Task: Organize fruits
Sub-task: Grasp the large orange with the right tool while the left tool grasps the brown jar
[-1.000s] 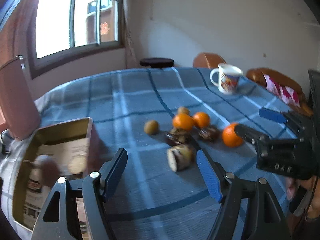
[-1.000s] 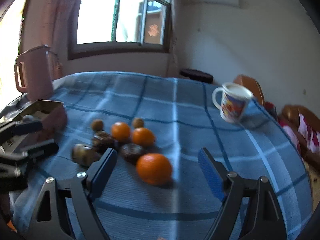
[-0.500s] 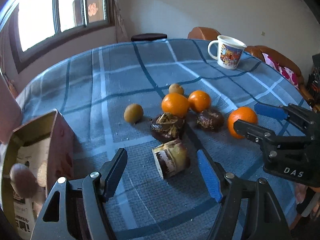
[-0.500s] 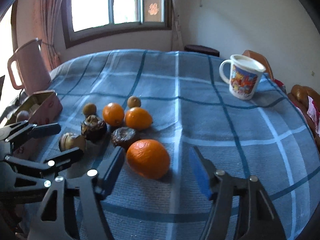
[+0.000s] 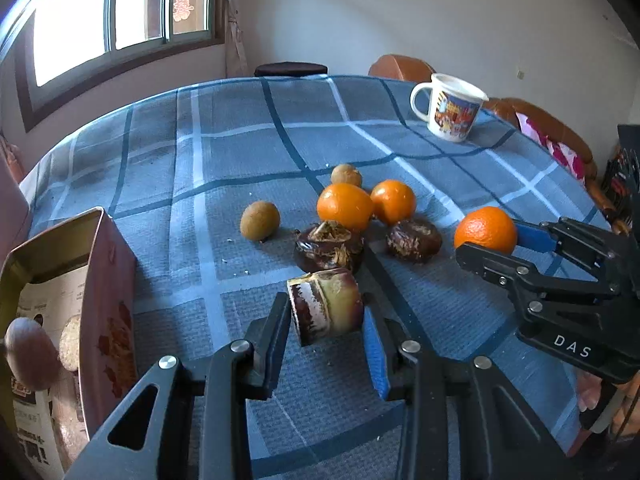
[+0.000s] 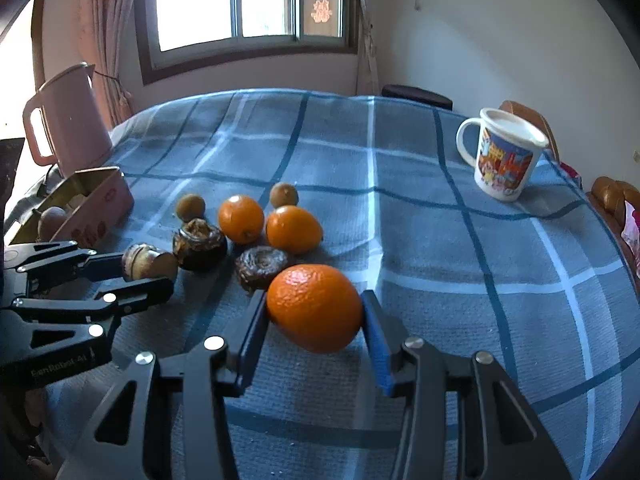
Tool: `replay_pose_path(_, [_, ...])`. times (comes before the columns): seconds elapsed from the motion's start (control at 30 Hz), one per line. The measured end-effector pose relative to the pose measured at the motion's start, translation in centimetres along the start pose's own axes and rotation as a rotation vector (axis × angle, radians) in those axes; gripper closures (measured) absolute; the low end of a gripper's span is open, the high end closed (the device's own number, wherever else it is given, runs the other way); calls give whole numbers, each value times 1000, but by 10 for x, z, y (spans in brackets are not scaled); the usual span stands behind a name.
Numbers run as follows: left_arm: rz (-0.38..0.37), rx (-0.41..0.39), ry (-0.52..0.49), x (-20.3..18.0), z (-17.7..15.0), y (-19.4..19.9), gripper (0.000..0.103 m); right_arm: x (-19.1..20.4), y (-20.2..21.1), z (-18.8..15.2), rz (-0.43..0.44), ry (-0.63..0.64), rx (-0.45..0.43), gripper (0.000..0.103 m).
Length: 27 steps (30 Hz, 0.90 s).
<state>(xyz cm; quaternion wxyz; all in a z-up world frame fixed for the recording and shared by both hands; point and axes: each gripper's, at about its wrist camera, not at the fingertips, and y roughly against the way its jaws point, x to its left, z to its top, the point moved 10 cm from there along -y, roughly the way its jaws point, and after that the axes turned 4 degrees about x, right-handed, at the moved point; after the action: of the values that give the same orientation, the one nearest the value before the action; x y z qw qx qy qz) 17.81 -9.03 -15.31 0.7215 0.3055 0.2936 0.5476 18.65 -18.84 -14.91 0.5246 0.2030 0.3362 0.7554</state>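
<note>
A short brown and olive cut fruit piece [image 5: 326,306] lies on the blue checked tablecloth [image 5: 224,152]. My left gripper [image 5: 325,309] is closing on it, and both pads touch its sides. A large orange [image 6: 314,306] sits between the closing jaws of my right gripper [image 6: 314,309], with both pads against it. In the left wrist view the right gripper [image 5: 490,242] is at the right, holding that orange [image 5: 484,228]. The right wrist view shows the left gripper [image 6: 144,274] at the left with the cut piece [image 6: 148,262].
Two smaller oranges [image 5: 345,206], two dark brown fruits [image 5: 330,246] and two small brown round fruits [image 5: 260,220] lie just beyond. An open pink box [image 5: 104,280] holding a brown fruit [image 5: 30,352] stands at the left. A printed mug [image 6: 504,156] and a pink jug [image 6: 68,120] stand farther back.
Both grippers came down and forward to the fruit. The left jaws narrowed onto the cut piece, and the right jaws narrowed onto the large orange.
</note>
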Motion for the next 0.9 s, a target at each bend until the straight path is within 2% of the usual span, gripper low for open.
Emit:
replay_pose_path(0.17, [-3, -49, 6, 1, 3, 10, 66, 1, 7, 3, 1, 3, -38, 54])
replay_pose_path(0.43, [33, -147, 13, 7, 9, 31, 66, 7, 19, 8, 14, 21, -95, 54])
replay_pose_path(0.9, [81, -234, -8, 5, 14, 48, 66, 16, 34, 12, 31, 50, -171, 54])
